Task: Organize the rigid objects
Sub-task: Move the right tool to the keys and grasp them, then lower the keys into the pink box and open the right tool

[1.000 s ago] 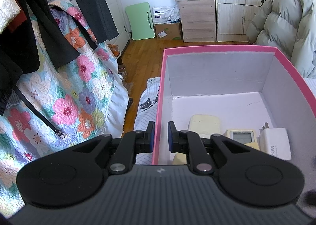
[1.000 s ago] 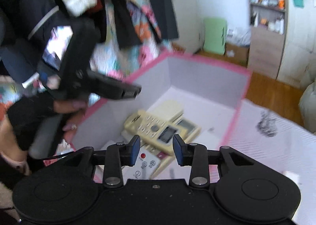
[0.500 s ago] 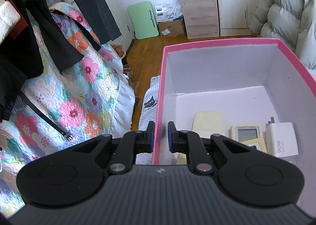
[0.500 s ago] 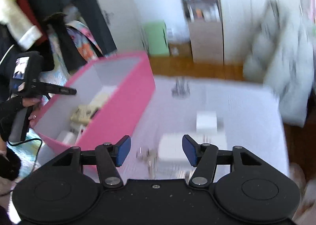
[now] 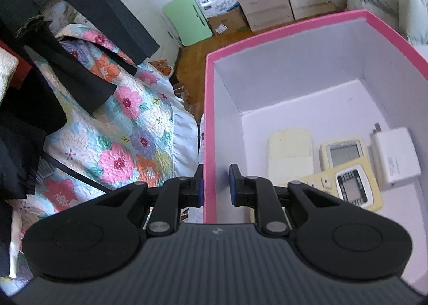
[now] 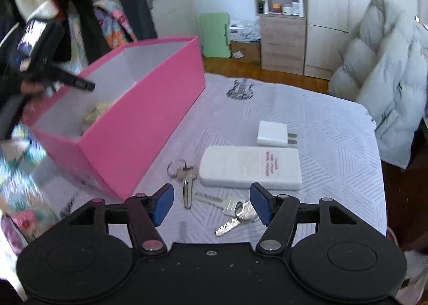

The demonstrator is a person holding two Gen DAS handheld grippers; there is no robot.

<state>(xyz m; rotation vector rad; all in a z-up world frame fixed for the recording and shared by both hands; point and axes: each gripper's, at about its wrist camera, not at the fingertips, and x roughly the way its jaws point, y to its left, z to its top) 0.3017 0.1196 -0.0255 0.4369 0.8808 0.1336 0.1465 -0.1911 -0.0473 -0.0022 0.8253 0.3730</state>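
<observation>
since one second earlier the right gripper (image 6: 211,204) had swung from the pink box (image 6: 149,128) to the bedspread, jaws wide apart. between them, low in the frame, lay the keys (image 6: 235,211). beyond, the white power bank (image 6: 251,167) lay lengthwise left to right. the left gripper (image 5: 216,188) clamped the box wall.

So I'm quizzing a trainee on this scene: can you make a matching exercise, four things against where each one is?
Things:
1. white charger
2. keys
3. left tongs
4. right tongs

Places:
A. astride the pink box wall
B. inside the box
C. open above the keys
D. on the cloth beside the power bank

Pairs: 1-B, 2-D, 3-A, 4-C
</observation>
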